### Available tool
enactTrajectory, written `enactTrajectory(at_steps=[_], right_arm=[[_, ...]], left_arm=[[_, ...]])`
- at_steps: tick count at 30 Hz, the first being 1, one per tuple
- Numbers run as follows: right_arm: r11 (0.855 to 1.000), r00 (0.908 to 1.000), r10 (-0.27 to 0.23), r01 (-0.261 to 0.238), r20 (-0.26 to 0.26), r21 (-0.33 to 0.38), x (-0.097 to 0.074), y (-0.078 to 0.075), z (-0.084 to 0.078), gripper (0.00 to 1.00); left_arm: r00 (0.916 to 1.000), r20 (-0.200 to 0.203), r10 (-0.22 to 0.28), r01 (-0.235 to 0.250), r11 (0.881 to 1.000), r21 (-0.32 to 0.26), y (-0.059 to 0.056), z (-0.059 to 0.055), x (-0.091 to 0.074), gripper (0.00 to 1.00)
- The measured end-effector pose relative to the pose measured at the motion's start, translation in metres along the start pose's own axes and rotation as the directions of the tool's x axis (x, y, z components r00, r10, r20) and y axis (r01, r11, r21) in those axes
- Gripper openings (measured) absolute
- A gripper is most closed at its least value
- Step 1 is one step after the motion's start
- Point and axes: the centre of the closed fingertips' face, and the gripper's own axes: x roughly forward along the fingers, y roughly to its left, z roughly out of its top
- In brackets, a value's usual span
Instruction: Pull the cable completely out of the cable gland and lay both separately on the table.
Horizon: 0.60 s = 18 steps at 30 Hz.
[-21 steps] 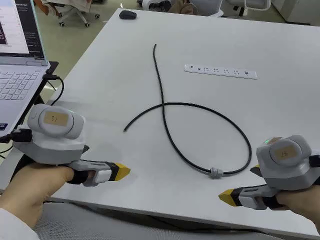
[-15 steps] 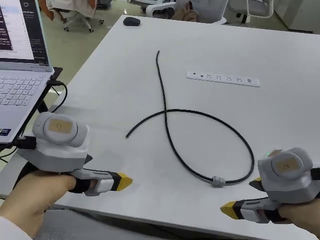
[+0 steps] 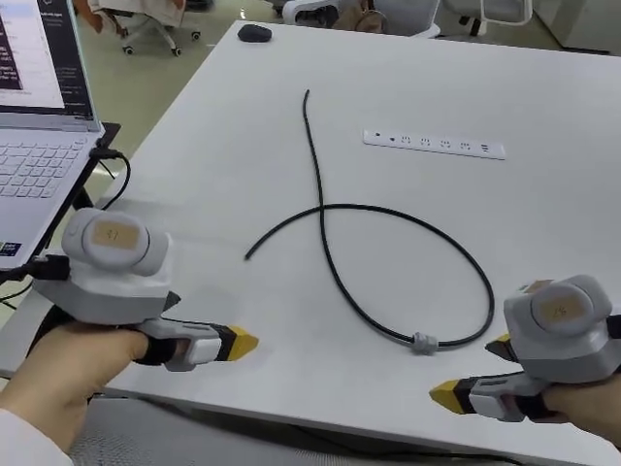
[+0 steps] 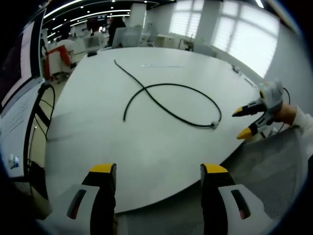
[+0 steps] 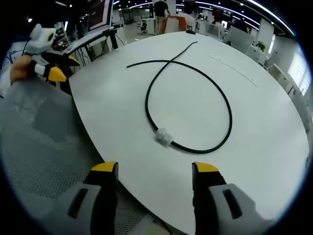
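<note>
Black cable (image 3: 321, 206) lies looped on the table (image 3: 543, 214) with the gland (image 3: 421, 342) on it, my left gripper (image 3: 243, 342) and right gripper (image 3: 446, 395) both spread wide.

The laptop (image 3: 39, 116) is cut off by the head view's left edge, and its screen text is too small for me to read. The tabletop (image 3: 543, 243) runs out past the right edge. The hand (image 3: 587, 408) on my right gripper (image 3: 448, 396) is clipped at the bottom corner. The cable gland (image 3: 422, 342) is too small to show how it grips the cable (image 3: 320, 209). The sockets on the power strip (image 3: 434, 145) are mere specks.
</note>
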Motion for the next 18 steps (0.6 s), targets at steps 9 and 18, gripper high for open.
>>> enactTrajectory(at_steps=[9, 18], right_arm=[[1.0, 1.0, 0.002, -0.002, 0.006, 0.007, -0.0003, 0.0002, 0.0005, 0.62], [1.0, 0.9999, -0.003, 0.003, 0.011, 0.021, -0.0018, -0.0018, -0.0001, 0.62]], left_arm=[[1.0, -0.004, -0.004, 0.004, 1.0, 0.002, -0.0006, -0.0008, -0.0001, 0.71], [1.0, -0.003, -0.002, 0.002, 1.0, 0.006, -0.0018, -0.0005, -0.001, 0.71]])
